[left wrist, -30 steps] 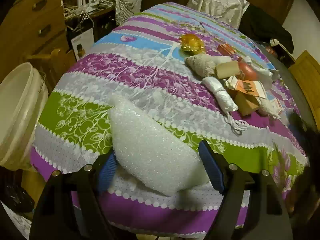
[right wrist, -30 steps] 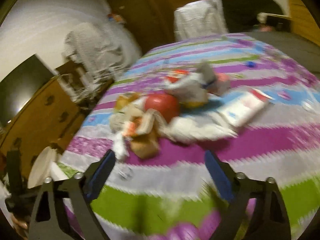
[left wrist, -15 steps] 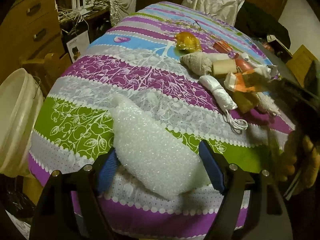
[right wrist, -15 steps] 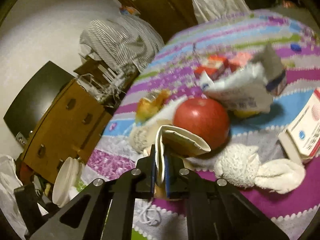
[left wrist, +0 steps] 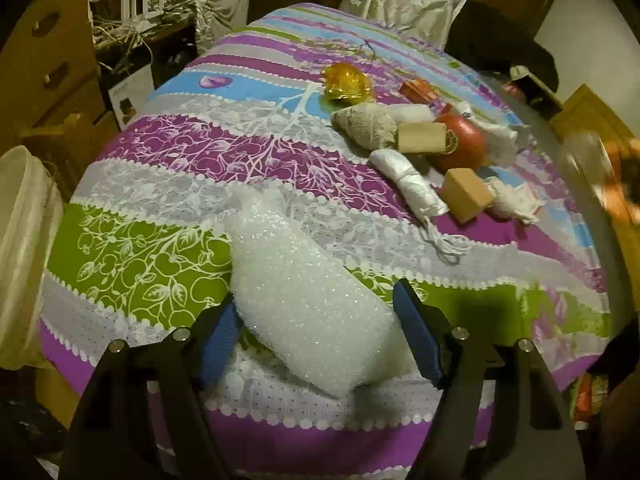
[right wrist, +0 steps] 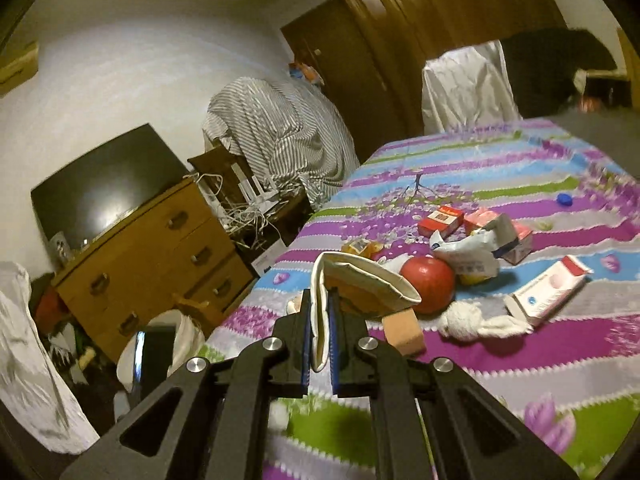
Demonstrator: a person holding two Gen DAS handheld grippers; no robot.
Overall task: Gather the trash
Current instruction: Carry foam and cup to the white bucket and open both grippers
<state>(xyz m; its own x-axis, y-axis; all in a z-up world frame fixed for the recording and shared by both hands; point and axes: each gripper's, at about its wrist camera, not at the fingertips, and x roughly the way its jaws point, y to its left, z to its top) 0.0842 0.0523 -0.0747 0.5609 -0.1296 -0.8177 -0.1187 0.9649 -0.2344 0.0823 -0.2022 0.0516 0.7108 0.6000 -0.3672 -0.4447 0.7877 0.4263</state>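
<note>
Trash is scattered over the striped floral bedspread (left wrist: 168, 184), and two pieces are in hand. At nine o'clock in the left wrist view a cream plastic bucket (left wrist: 24, 256) is seen beside the bed, judged to be the bin. At six o'clock a white bubble-wrap pouch (left wrist: 304, 304) lies near the bed's edge between the blue pads of the left gripper (left wrist: 320, 336), whose jaws are closing around it; firm pressing is not shown, though the left pad appears to touch it. The pouch is judged light, soft and springy, so it is best squeezed across its thick near end. Toward two o'clock the heap is found: a gold foil wrapper (left wrist: 348, 82), a red apple (left wrist: 460, 142), a tan cardboard block (left wrist: 466, 194).

In the right wrist view, the right gripper (right wrist: 320, 344) is clenched on a flattened white paper cup (right wrist: 360, 284), held by its folded edge above the bedspread. The cup is judged light and limp, liable to slip or tear.
</note>
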